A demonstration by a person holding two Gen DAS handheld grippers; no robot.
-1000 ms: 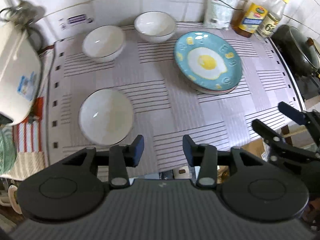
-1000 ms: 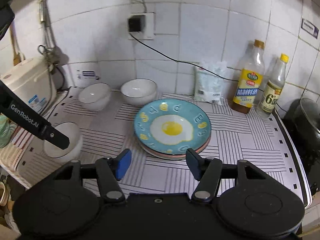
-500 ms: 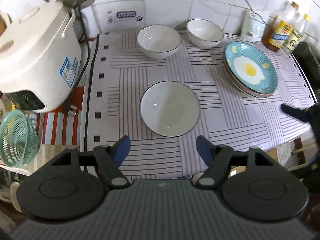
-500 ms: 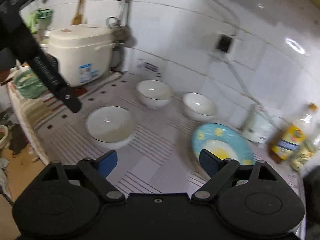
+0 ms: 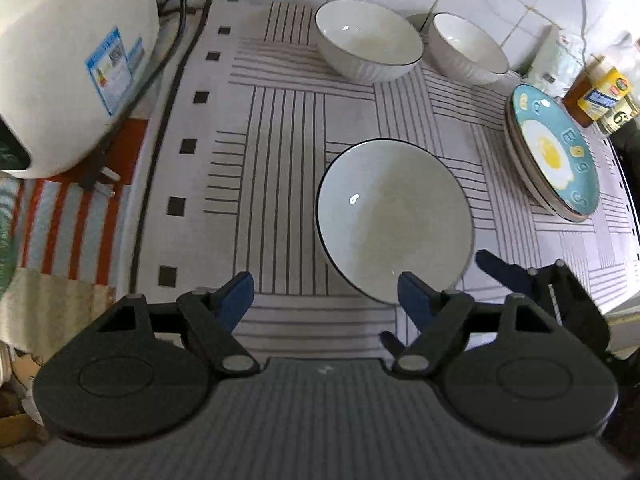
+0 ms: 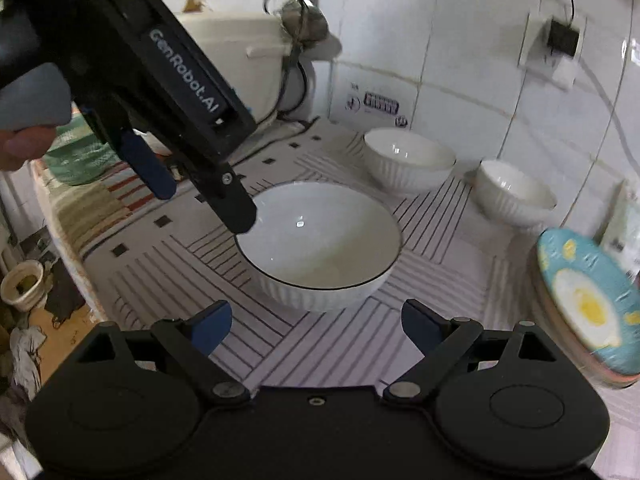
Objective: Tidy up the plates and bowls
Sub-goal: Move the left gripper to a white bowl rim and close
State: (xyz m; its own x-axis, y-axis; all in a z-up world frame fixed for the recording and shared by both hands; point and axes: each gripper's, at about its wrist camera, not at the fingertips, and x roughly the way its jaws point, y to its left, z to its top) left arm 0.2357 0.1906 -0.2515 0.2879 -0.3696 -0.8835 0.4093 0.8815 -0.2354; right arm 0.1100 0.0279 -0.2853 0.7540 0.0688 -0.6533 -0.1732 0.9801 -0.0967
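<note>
Glazed white ceramic: large shallow bowl (image 5: pixel 394 220), smooth inside, ribbed on the outer wall, thin dark line at the rim. Stands upright on the mat (image 5: pixel 280 152), near its front edge.

Two smaller white bowls, same ribbed wall: one (image 5: pixel 368 40) at the back of the mat, the other (image 5: pixel 466 48) just beside it, near the tiled wall (image 6: pixel 460 60).

Stack of round plates (image 5: pixel 554 160), right of the large bowl and apart from it. Top plate turquoise with a fried-egg picture and raised yellow marks; a pinkish rim shows beneath it.

Mat: pale cloth printed with blocks of thin dark stripes and small black squares along the left border.

Rice cooker (image 5: pixel 60 60), cream plastic, rounded, left of the mat, with a blue label.

Bottles (image 5: pixel 600 96) with yellow labels, behind the plates.

Left gripper (image 5: pixel 326 294): black frame, blue pads, jaws spread with nothing between them; its right pad sits over the near rim of the large bowl.

Right gripper (image 6: pixel 316 324): jaws spread wide and empty, just in front of the large bowl.
</note>
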